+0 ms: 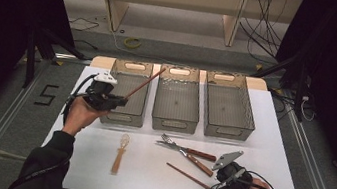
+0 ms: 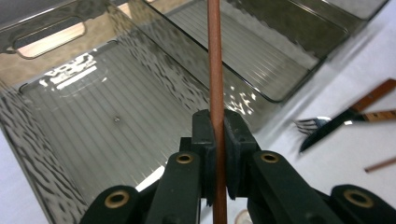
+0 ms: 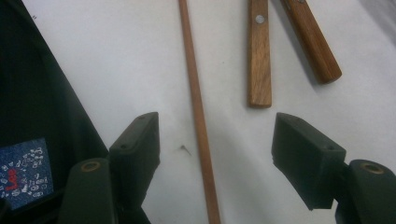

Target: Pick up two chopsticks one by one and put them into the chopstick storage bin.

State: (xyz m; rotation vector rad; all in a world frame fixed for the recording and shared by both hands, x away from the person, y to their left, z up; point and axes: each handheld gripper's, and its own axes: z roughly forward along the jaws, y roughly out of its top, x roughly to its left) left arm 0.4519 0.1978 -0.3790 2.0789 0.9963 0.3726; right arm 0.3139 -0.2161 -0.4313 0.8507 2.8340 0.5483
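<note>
We count three clear bins in a row along the far edge of the tabletop (image 1: 95,164): the left bin (image 1: 124,113), the middle bin (image 1: 175,118) and the right bin (image 1: 226,126). There are two brown chopsticks. The held chopstick (image 1: 143,85) is clamped between the jaws of our left gripper (image 1: 122,101), which hangs over the near left corner of the left bin; the stick slants up and away across that bin toward its far right corner. In the left gripper view the jaws press together on the stick (image 2: 215,84), with the ribbed bin floor (image 2: 116,121) below.

The loose chopstick (image 1: 187,175) lies flat near the near right part of the tabletop. Our right gripper (image 1: 215,187) sits at its near end with the jaws standing apart, one on each side of the stick (image 3: 196,107), not pressing it.

One fork (image 1: 172,142) and one knife (image 1: 188,151), both wooden-handled, lie crossed in front of the middle bin. One small whisk (image 1: 121,153) lies alone, left of centre.

The near left corner and the right edge strip of the tabletop are bare, as is the band between the whisk and the cutlery.
</note>
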